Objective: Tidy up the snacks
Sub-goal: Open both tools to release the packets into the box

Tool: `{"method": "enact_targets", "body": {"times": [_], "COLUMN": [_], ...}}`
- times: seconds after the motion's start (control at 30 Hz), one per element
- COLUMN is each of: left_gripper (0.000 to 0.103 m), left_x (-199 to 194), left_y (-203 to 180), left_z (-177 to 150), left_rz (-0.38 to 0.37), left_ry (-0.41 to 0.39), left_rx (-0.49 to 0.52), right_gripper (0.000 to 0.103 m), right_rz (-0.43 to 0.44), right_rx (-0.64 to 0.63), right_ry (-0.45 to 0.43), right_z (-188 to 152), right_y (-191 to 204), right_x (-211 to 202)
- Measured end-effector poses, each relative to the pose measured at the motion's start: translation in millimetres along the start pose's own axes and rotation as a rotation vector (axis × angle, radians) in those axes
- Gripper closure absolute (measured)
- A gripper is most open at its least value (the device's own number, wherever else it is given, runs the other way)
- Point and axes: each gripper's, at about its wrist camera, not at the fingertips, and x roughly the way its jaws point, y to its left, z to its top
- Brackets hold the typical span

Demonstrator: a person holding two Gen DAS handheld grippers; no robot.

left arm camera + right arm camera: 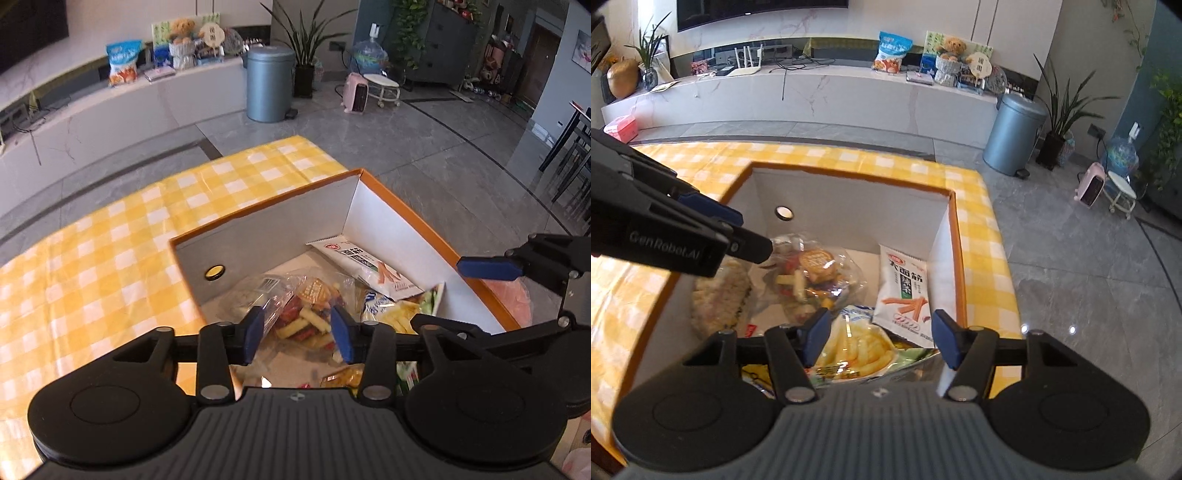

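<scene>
An orange-rimmed cardboard box (280, 221) (849, 188) stands on the yellow checked tablecloth and holds several snack packs. My left gripper (301, 326) hangs open over a clear bag of mixed coloured snacks (310, 310) (812, 273), its blue pads either side of the bag and not closed on it. My right gripper (877, 339) is open above a chips bag (857, 347) (388, 306), next to a white spicy-strip pack (905, 291) (369, 266) leaning on the right wall. A rice-cracker pack (716, 299) lies at the box's left.
The tablecloth (110, 258) (982, 236) ends at the table's edge just beyond the box. Past it is grey floor with a blue bin (269, 85) (1012, 136) and a white TV bench. A pink item (509, 295) lies outside the box's right wall.
</scene>
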Motion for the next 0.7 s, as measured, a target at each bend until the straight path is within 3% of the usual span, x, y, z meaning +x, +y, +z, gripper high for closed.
{"method": "enact_targets", "body": {"times": [0.2,0.4,0.53,0.7], "left_gripper": [0.041,0.034,0.029,0.020], "left_x": [-53,-113,-149,-183], "left_y": [-1,3,0,-3], "left_z": [-22,-51,-74,-105], "left_rz": [0.024,0.069,0.124,0.212], "left_ry": [-0.091,-0.200,-0.292,-0.392], "left_rx": [0.008,0.006,0.021,0.031], "right_gripper": [0.031,0.031,0.024,0.023], "right_rz": [0.004,0.005,-0.008,-0.027], "right_rx": [-0.032,-0.045,-0.090,-0.145], "right_ry": [-0.042,-0.100,-0.168,-0.257], "right_z": [-1,-9,-17,-26], "right_y": [23,48,74,108], "right_x": [-41,-88,-124,-157]}}
